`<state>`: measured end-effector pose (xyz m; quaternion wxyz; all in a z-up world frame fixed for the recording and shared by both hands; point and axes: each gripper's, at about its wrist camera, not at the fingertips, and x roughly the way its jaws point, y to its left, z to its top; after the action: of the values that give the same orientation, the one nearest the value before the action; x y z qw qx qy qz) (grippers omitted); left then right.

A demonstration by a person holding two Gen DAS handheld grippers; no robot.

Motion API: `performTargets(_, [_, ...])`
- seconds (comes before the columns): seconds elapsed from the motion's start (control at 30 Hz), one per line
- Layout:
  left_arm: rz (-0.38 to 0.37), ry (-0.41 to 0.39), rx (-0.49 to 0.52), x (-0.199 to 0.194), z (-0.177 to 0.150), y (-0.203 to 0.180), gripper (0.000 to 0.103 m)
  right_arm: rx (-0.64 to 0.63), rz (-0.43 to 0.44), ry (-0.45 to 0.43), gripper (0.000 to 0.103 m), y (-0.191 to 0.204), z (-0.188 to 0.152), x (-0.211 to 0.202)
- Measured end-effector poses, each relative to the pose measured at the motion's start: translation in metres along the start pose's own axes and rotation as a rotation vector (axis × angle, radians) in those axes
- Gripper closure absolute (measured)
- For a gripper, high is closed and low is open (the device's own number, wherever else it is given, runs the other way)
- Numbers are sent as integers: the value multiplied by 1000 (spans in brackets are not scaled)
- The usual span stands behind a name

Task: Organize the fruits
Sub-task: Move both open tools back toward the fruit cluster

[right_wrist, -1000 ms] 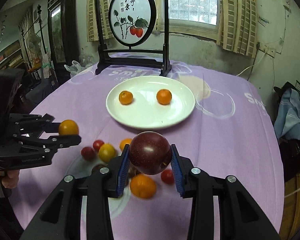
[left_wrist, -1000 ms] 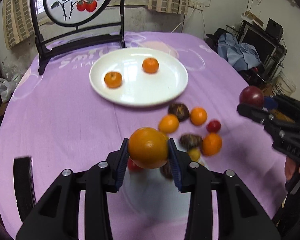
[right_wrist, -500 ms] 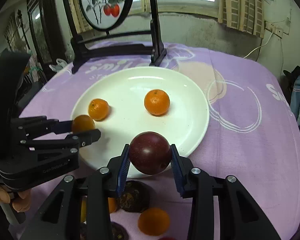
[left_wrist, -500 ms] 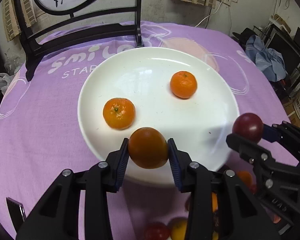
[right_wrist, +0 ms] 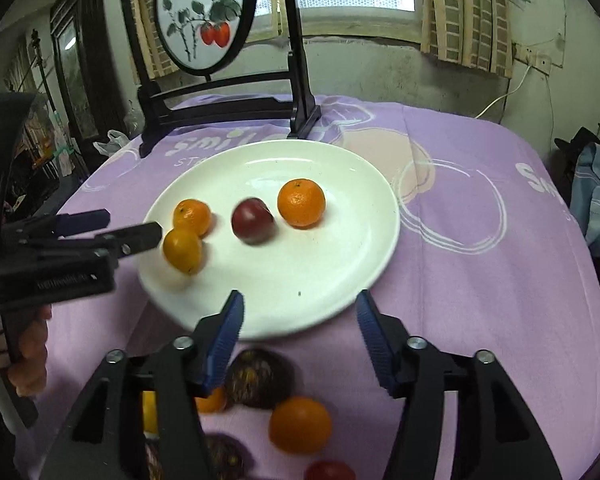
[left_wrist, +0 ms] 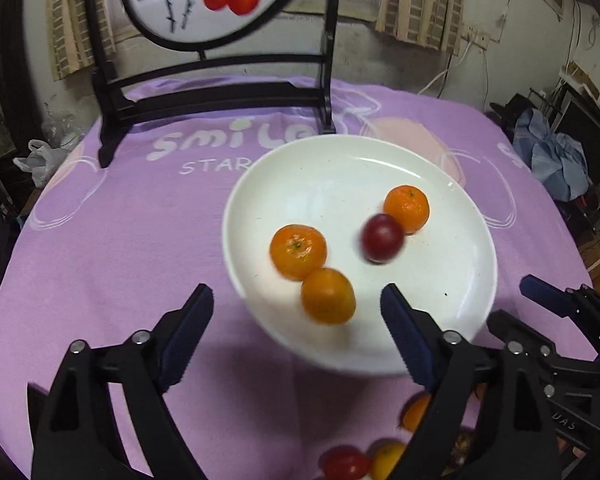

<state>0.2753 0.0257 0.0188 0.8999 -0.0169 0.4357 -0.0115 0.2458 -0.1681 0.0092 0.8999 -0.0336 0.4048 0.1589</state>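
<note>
Lying beyond opening left gripper [left_wrist: 295,322]: orange [left_wrist: 328,295]

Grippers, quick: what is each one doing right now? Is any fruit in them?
Left gripper: jaws opening, holding nothing; an orange fruit lies on the white plate between them.
Right gripper: jaws opening, nothing held.

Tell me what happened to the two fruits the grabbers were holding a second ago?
Both were let go onto the white plate. The left gripper carried its orange fruit over the plate and its jaws are opening, nothing between them. The right gripper did the same with the dark red fruit, its jaws opening too. The two tangerines already on the plate stayed, as did the loose fruits on the purple cloth.
</note>
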Motion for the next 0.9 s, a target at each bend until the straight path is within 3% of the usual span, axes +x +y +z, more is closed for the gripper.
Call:
performTargets(0.5, [5,-7,50,-63,-114,10,11,-7,-39,25,36,-4,-96,-80])
performTargets(0.9, [-44,25,17,-63,-150,16,11,-29,-92,94,36,17,-132,-77])
